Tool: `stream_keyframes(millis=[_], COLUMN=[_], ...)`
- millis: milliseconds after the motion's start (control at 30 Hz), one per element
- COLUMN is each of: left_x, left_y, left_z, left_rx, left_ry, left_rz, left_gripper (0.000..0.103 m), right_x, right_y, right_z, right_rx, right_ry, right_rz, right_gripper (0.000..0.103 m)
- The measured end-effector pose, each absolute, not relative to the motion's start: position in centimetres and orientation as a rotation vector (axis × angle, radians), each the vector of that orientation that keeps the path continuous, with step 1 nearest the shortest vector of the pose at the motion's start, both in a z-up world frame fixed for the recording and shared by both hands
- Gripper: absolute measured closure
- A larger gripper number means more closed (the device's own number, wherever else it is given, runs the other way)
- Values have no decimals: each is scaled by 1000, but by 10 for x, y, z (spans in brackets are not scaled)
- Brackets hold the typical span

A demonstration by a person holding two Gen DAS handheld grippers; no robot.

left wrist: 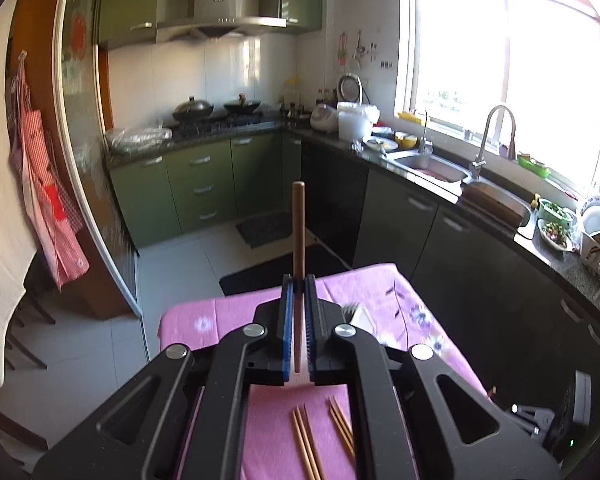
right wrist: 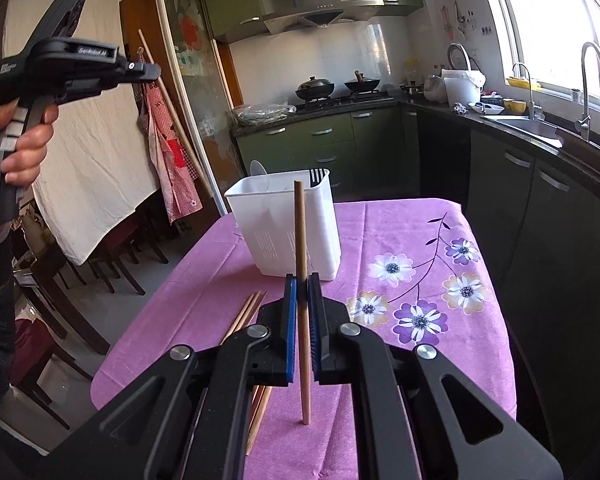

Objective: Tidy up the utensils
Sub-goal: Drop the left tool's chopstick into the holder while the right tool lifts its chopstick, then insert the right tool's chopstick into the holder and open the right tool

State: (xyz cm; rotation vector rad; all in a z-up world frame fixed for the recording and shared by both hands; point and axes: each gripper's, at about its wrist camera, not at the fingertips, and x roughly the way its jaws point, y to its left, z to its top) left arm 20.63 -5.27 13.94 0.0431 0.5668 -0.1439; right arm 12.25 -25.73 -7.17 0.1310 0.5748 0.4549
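- On the tabletop (right wrist: 220,312), under a purple flowered cloth: white utensil holder (right wrist: 284,228) standing upright toward the far end, with a black fork (right wrist: 317,176) and a white spoon (right wrist: 257,172) poking out of it.
- Between the blue pads of the right hand-held gripper (right wrist: 302,280): one brown chopstick (right wrist: 300,232), clenched near its middle, upright with a slight tilt, lower tip close to the cloth.
- Just left of that gripper: loose chopsticks (right wrist: 246,312) lying flat on the cloth.
- High at the left of the right wrist view: left hand-held gripper (right wrist: 156,72), gripped by a hand (right wrist: 24,148), well above the tabletop.
- Between the pads of the left hand-held gripper (left wrist: 299,280): another single chopstick (left wrist: 299,232), clamped tight, pointing up.
- Below it on the cloth: two pairs of chopsticks (left wrist: 306,444).
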Motion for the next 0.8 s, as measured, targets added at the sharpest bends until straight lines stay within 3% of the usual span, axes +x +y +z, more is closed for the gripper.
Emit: stream_keyframes(millis=[167, 433, 800], left_x=[240, 286, 283], left_y=[-69, -65, -41], left_z=[139, 90, 43], left_rx=[74, 58, 20], left_ry=[543, 661, 707], left_rz=[-114, -71, -64], left_gripper=[98, 97, 95], right_x=[123, 124, 134], right_y=[-261, -267, -260], right_z=[-73, -73, -66], right_rx=[140, 151, 141], right_ry=[578, 580, 580], right_rz=[462, 457, 462], right_gripper=[96, 96, 96])
